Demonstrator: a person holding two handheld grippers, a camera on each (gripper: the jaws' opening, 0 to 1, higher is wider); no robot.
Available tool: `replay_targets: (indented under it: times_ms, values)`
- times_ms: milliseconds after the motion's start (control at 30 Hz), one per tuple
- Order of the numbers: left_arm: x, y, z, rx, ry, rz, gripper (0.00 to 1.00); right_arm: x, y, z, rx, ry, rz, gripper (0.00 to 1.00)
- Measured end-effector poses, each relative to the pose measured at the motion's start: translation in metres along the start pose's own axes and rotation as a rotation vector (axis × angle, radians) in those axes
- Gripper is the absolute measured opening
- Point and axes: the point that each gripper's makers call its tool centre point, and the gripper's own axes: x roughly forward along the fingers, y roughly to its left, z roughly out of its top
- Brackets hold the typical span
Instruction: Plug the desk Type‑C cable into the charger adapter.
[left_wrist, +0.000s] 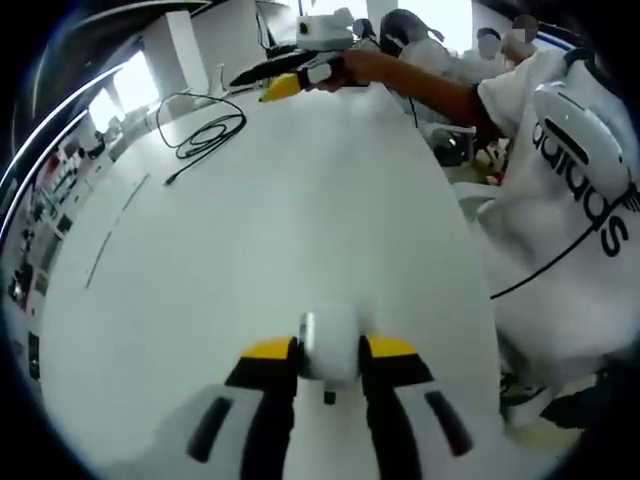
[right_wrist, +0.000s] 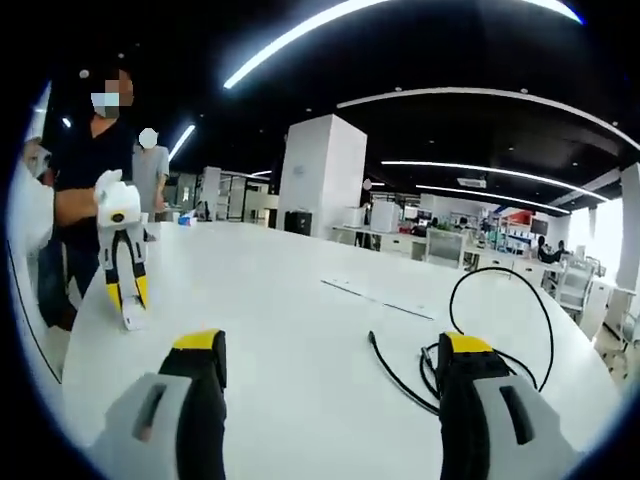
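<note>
Left gripper (left_wrist: 328, 375) clamping adapter (left_wrist: 330, 345); right gripper (right_wrist: 330, 385) agape beside cable (right_wrist: 500, 330). Risks snagging coils, missing plug.

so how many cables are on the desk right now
1: a black cable lying coiled on the white desk, just beyond the right tongs. From the left gripper view it lies at the far end. Others may be out of frame.

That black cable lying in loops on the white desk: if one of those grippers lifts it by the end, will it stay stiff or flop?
Probably flop: the black cable is thin and already lies in loose curls on the desk, so most of it would likely drag behind. It looks light. Being thin, it might slip between the right gripper pads, whose jaws stand wide open beside it.
</note>
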Motion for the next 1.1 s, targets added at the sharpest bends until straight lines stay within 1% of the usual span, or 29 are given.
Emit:
replay_targets:
  times_ms: [100,133,233,300,333,400,500,600,633,667,700,733,767,800,867,933,967,1067,1100]
  values:
    - [0.000,-0.001,0.000,-0.002,0.000,-0.001,0.25,0.011,-0.008,-0.001,0.004,0.016,0.011,0.85]
    - [0.000,-0.001,0.000,-0.001,-0.001,0.000,0.25,0.013,-0.009,-0.001,-0.004,0.023,0.018,0.85]
    - [0.000,-0.002,0.000,-0.002,-0.002,0.001,0.25,0.028,-0.020,-0.004,-0.052,0.065,0.005,0.84]
    - [0.000,-0.002,0.000,0.002,-0.001,0.002,0.25,0.040,-0.024,-0.008,-0.067,0.091,0.026,0.83]
    - [0.000,-0.002,0.000,0.003,0.001,0.002,0.25,0.046,-0.026,-0.010,-0.071,0.108,0.031,0.82]
    - [0.000,-0.002,0.000,0.002,0.001,0.001,0.25,0.056,-0.030,-0.011,-0.056,0.121,0.037,0.80]
    - [0.000,-0.002,0.000,-0.001,-0.004,0.000,0.25,0.070,-0.031,-0.014,-0.047,0.135,0.057,0.80]
    - [0.000,-0.002,-0.001,-0.003,-0.011,0.000,0.25,0.081,-0.030,-0.020,-0.082,0.171,0.079,0.78]
    - [0.000,-0.002,-0.001,-0.004,-0.014,0.000,0.25,0.085,-0.029,-0.023,-0.094,0.181,0.089,0.74]
    - [0.000,-0.002,-0.001,-0.004,-0.017,0.000,0.25,0.089,-0.026,-0.026,-0.113,0.198,0.120,0.69]
    - [0.000,-0.002,-0.001,-0.005,-0.018,0.000,0.25,0.093,-0.024,-0.028,-0.116,0.210,0.146,0.62]
    - [0.000,-0.002,-0.001,-0.004,-0.019,0.000,0.25,0.097,-0.023,-0.031,-0.120,0.230,0.165,0.53]
    - [0.000,-0.002,-0.001,-0.002,-0.018,0.000,0.25,0.100,-0.025,-0.034,-0.126,0.254,0.172,0.48]
    - [0.000,-0.002,-0.001,-0.001,-0.018,0.000,0.25,0.105,-0.025,-0.035,-0.133,0.267,0.178,0.46]
    - [0.000,-0.002,-0.001,-0.003,-0.021,0.002,0.25,0.114,-0.023,-0.037,-0.135,0.279,0.204,0.48]
    - [0.000,-0.002,-0.002,-0.006,-0.026,0.002,0.25,0.119,-0.026,-0.041,-0.134,0.307,0.205,0.47]
    - [0.000,-0.002,-0.002,-0.009,-0.030,0.001,0.25,0.122,-0.028,-0.043,-0.134,0.322,0.205,0.46]
    - [0.001,-0.003,-0.002,-0.016,-0.037,-0.001,0.25,0.133,-0.032,-0.054,-0.143,0.380,0.215,0.37]
    - [0.001,-0.003,-0.002,-0.014,-0.037,0.000,0.25,0.136,-0.034,-0.056,-0.134,0.392,0.209,0.33]
